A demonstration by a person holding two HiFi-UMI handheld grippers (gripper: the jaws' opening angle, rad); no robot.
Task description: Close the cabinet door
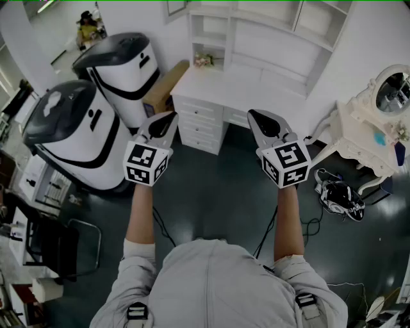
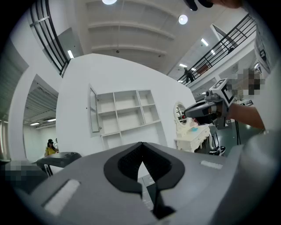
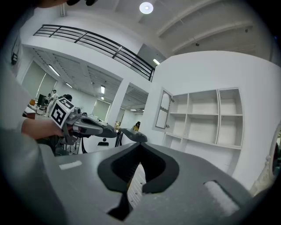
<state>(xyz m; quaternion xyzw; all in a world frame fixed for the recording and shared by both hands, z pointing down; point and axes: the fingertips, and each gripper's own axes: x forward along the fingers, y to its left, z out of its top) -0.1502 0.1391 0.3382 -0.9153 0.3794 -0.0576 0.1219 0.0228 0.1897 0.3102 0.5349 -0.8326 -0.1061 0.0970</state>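
- Bulky white machine with dark grey lid, at the left on the dark floor
- A second like it, behind
- Ornate white dressing table with round mirror, at the right
- Black-and-white shoes, just beside it

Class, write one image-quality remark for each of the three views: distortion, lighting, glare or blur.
Head view: wide-angle, so the white shelf unit bows; the dark floor has a faint sheen. Left gripper view: fisheye with black corners, and a ceiling lamp glares near the top. Right gripper view: same fisheye circle, the balcony railing curves, the ceiling light is blown out.
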